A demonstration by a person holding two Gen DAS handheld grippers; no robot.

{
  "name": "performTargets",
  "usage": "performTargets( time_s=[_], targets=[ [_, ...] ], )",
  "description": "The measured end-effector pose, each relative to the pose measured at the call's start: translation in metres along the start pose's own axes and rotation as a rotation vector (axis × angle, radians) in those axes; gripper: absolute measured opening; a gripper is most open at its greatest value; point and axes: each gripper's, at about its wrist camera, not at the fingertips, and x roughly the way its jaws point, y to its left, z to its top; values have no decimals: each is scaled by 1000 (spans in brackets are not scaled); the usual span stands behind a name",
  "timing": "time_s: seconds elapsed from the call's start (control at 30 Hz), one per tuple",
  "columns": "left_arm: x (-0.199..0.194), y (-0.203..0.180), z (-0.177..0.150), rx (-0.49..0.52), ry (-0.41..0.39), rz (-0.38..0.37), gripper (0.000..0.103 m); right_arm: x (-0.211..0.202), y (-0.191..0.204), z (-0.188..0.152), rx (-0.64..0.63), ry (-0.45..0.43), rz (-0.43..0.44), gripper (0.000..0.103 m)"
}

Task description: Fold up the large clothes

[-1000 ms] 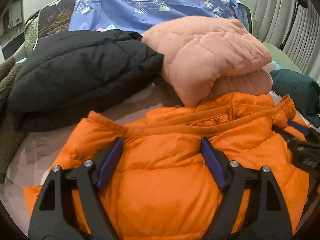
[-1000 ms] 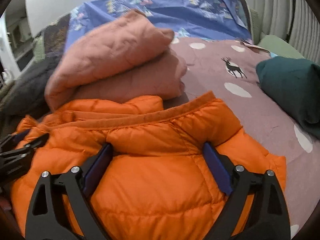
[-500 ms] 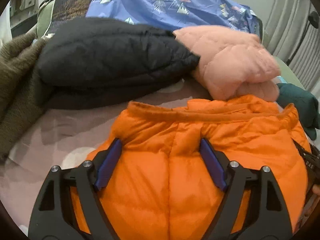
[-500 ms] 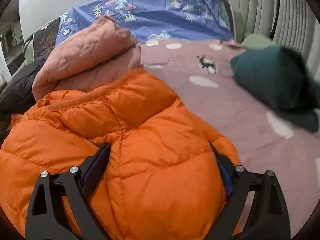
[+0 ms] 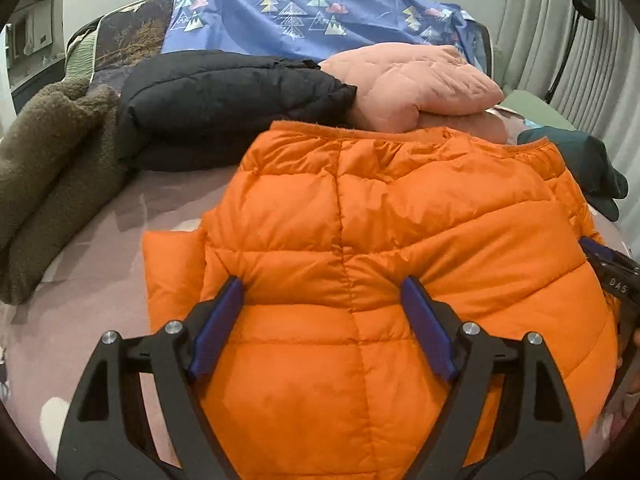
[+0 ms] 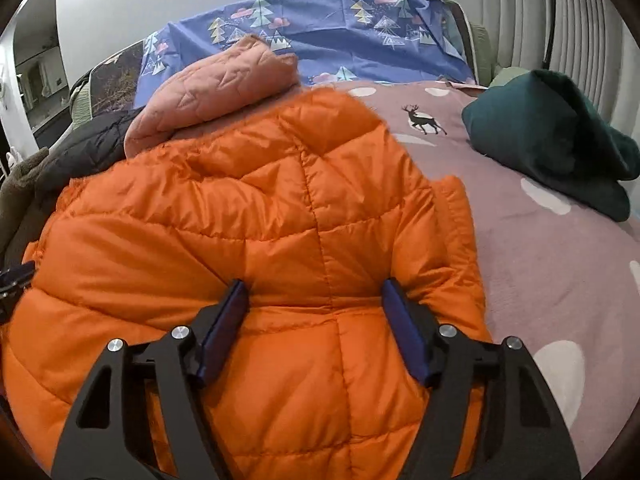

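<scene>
While the puffy orange quilted down jacket [image 5: 384, 240] lies folded on the mauve bedspread with white dots and a deer print [image 6: 532, 248], both tongs clamp bunched padding. The left gripper [image 5: 322, 298] has its blue pads pressed into the jacket's near part, the fabric bulging between them. The right gripper [image 6: 314, 300] pinches a narrower wad of the same jacket, its jaws having just been closing on it. The jacket's far hem touches a folded pink quilted garment [image 5: 416, 84], which sits toward the bed's far edge beside a folded black puffer coat [image 5: 224, 100]. An olive fleece garment [image 5: 44, 160] lies at the left edge, a dark green folded garment [image 6: 552, 136] near the right edge, and a blue tree-patterned cloth [image 6: 320, 28] covers the headboard end.
</scene>
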Motion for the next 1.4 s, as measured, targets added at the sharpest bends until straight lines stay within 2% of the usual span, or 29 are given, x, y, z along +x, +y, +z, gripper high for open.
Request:
performTargets(
  time_s=[0.17,0.23,0.4,0.47,0.53,0.6,0.63,0.67,0.83,0.93,1.0,1.07,1.13,1.17,1.2,1.23,1.27,1.4],
  targets=[
    [-48,22,-3,-77,-64,-61,81,-53,-2,-8,54,-60,41,70],
    [-63,30,-9,-86,-84,-52,81,-76,7,-16,59,-86,91,71],
    [-79,50,-36,-114,-51,-28,83,-102,52,-41,-39,-115,214,69],
    [-77,61,-48,-135,-22,-33,83,-95,67,-48,-85,-109,222,59],
    [-72,73,-59,-170,10,-45,83,-82,77,-56,-120,-76,195,56],
    [-65,81,-67,-212,40,-95,85,-56,82,-68,-140,-2,147,55],
    [-59,86,-72,-242,58,-161,85,-46,84,-70,-143,32,138,55],
    [-56,88,-75,-254,63,-181,86,-41,83,-70,-137,52,140,55],
    [-52,88,-77,-242,50,-205,85,-48,79,-53,-104,102,162,54],
    [-55,86,-72,-236,44,-252,84,-76,80,-31,-87,19,214,54],
    [-54,84,-68,-231,42,-276,84,-85,91,-14,-126,-41,202,54],
    [-48,79,-60,-219,43,-269,84,-78,102,5,-159,-76,165,54],
    [-43,78,-54,-214,41,-271,84,-55,103,17,-135,-34,180,52],
    [-38,79,-53,-224,47,-276,84,-28,102,19,-113,40,196,46],
    [-33,81,-53,-236,57,-280,84,-6,99,13,-103,99,190,46],
    [-26,84,-55,-259,67,-300,84,15,96,6,-101,130,190,47],
    [-24,86,-57,-269,58,-317,82,25,94,0,-104,119,188,47],
    [-26,87,-58,-255,62,-378,63,12,104,4,-158,134,137,47]
  ],
)
